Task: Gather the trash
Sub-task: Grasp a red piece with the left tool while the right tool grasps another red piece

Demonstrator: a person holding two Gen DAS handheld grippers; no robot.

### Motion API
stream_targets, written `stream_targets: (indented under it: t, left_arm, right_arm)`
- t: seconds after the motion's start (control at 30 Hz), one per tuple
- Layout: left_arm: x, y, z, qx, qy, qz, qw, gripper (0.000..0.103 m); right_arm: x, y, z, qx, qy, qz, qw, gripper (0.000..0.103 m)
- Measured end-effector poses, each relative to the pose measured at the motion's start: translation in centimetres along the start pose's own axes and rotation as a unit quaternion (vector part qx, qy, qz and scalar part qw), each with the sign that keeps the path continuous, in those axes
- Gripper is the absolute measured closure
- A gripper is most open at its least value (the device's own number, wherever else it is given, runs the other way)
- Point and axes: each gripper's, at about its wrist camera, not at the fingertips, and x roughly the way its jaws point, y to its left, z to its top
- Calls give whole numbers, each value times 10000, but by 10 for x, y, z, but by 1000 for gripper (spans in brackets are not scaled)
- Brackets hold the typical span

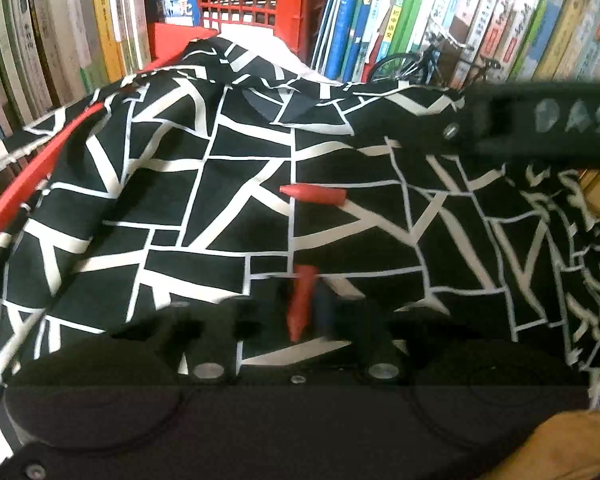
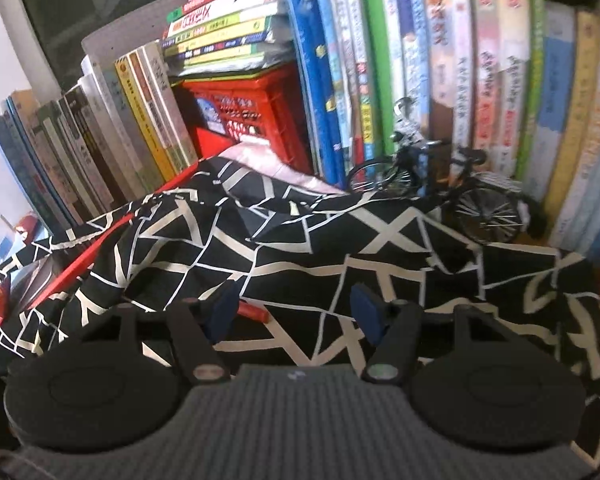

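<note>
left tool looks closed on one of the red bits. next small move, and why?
Probably lift the left tool straight up a little to check the grip. It looks shut on a red crayon-like piece lying on the black-and-white patterned cloth, so cloth could be caught too. A second red piece lies further ahead, and the right tool, open, hovers beside it, free to take it.

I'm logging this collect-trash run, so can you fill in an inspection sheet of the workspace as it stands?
Surface: black-and-white patterned cloth, draped and wrinkled.
Job's things: two red pieces; one lies loose on the cloth, the other sits between the left claw's fingers.
Clutter: model bicycle at the cloth's far edge.
Grippers: left claw shut on a red piece; right claw open, holding nothing.
Cables: nothing seen.
Surroundings: rows of books, red crate under stacked books.
</note>
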Motion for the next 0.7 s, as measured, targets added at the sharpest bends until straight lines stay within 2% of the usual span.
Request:
stream_targets:
  t: [0.07,0.17,0.3,0.5,0.57,0.6,0.63,0.7]
  left_arm:
    - [-2,8,3,-248,-25,-70,9997,94]
    - [-6,17,6,-351,-130,18,9993,94]
    - [-11,30,8,-404,-235,101,9989,94]
    - [-20,46,7,-472,-323,130,9983,94]
    - [-21,48,7,-496,-324,139,9982,94]
    - [-21,48,6,-508,-324,130,9981,94]
    - [-21,49,6,-518,-322,125,9981,94]
    - [-22,48,5,-508,-318,114,9981,94]
  right_arm:
    - [8,3,-1,-84,51,59,9999,29]
    - [22,11,-2,-369,172,126,9991,32]
    - [39,26,-4,-794,304,133,9963,44]
    - [60,41,-5,-967,449,265,9939,58]
    - [65,44,-6,-1005,532,305,9930,64]
    - [67,46,-7,-1042,584,314,9923,74]
    - [68,47,-9,-1104,614,281,9916,89]
    - [65,51,-13,-1271,589,222,9899,95]
